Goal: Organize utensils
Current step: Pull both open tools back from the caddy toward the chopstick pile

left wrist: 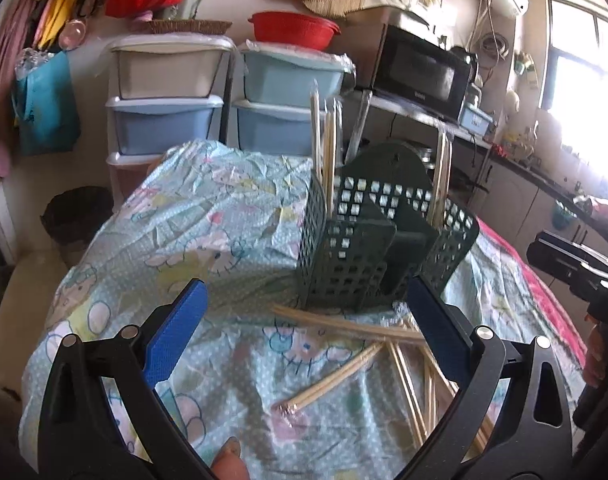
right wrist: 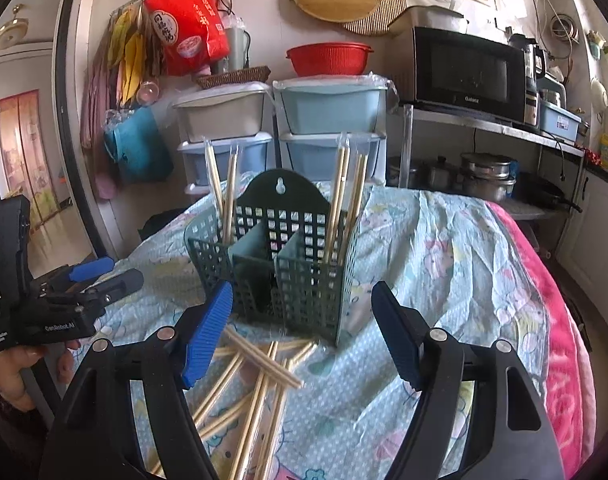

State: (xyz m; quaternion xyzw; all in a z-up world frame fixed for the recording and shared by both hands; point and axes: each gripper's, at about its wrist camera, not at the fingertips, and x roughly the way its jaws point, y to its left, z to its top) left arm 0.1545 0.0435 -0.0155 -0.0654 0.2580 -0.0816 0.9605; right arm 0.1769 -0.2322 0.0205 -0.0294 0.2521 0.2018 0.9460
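Observation:
A dark green lattice utensil basket [left wrist: 356,248] [right wrist: 292,276] stands upright on the flowered tablecloth [left wrist: 208,216]. Wrapped chopsticks stand in its left compartment [right wrist: 224,196] and its right compartment [right wrist: 344,200]; the middle one looks empty. Several loose wrapped chopsticks [left wrist: 344,364] [right wrist: 260,380] lie crossed in front of it. My left gripper [left wrist: 308,324] hovers open over the near-left side of this pile, nothing between its blue pads. From the other side, my right gripper [right wrist: 302,332] is open above the pile, facing the basket. Each gripper shows in the other's view [right wrist: 112,274] [left wrist: 576,268].
Stacked plastic drawers [right wrist: 224,120] and a shelf with a microwave [right wrist: 464,72] stand behind the table. A pink blanket [right wrist: 560,340] covers the table's right edge. A black bin [left wrist: 76,216] sits on the floor at the far left.

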